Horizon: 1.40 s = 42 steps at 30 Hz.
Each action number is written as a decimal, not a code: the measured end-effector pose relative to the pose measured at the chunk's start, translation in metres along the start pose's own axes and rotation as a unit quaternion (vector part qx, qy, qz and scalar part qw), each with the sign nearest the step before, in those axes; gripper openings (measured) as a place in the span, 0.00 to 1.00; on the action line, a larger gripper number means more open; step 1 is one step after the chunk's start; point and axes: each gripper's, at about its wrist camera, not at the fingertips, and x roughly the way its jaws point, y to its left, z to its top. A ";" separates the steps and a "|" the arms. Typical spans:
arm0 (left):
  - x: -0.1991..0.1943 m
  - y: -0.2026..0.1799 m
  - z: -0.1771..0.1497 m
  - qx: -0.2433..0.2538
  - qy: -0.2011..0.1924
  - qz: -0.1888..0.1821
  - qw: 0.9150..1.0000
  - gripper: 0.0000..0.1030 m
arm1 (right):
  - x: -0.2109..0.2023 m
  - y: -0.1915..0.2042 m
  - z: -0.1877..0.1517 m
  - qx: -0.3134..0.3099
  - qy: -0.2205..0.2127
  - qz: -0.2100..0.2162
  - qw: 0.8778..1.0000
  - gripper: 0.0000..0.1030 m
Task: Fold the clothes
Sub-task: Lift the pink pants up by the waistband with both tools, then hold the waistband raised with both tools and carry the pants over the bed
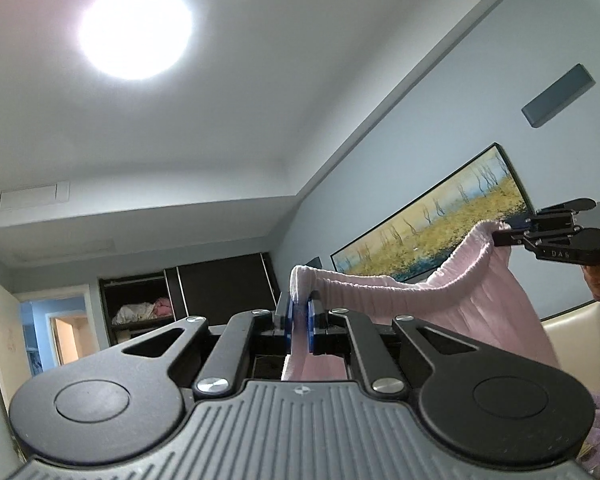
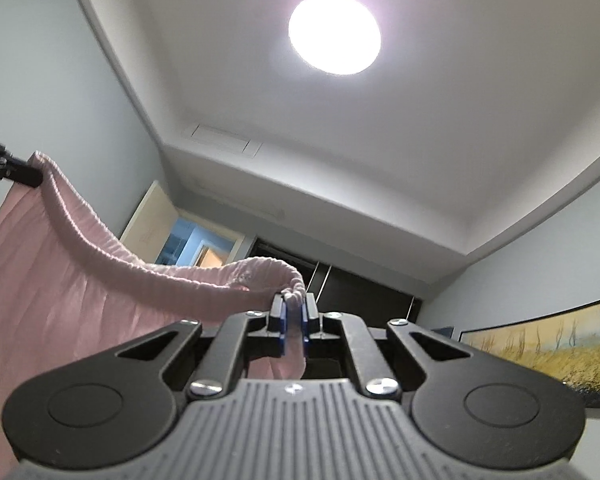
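Left wrist view: left gripper (image 1: 300,320) and right gripper (image 1: 504,232) jaws each clamping ribbed band of pink garment (image 1: 480,296), hanging aloft between them. Keeping band taut, level, corners matched.

I'm looking up into a home bedroom: a round ceiling light (image 1: 135,30) is glowing, a landscape painting (image 1: 436,232) is hanging on the pale blue wall, and a dark open wardrobe (image 1: 140,306) is holding folded laundry.
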 end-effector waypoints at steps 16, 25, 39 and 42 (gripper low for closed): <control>0.018 0.003 -0.045 -0.012 0.017 0.009 1.000 0.05 | 0.049 -0.005 -0.037 0.016 0.017 -0.003 1.000 0.08; -0.008 0.003 -0.030 -0.010 0.004 0.025 1.000 0.05 | 0.032 0.005 -0.026 0.017 0.000 0.009 1.000 0.08; -0.019 0.020 -0.040 -0.023 0.009 0.028 0.999 0.05 | 0.032 0.027 -0.024 0.002 0.003 0.029 1.000 0.08; -0.023 0.026 -0.028 -0.027 -0.002 0.028 0.999 0.05 | 0.027 0.021 -0.011 0.008 -0.010 0.027 1.000 0.09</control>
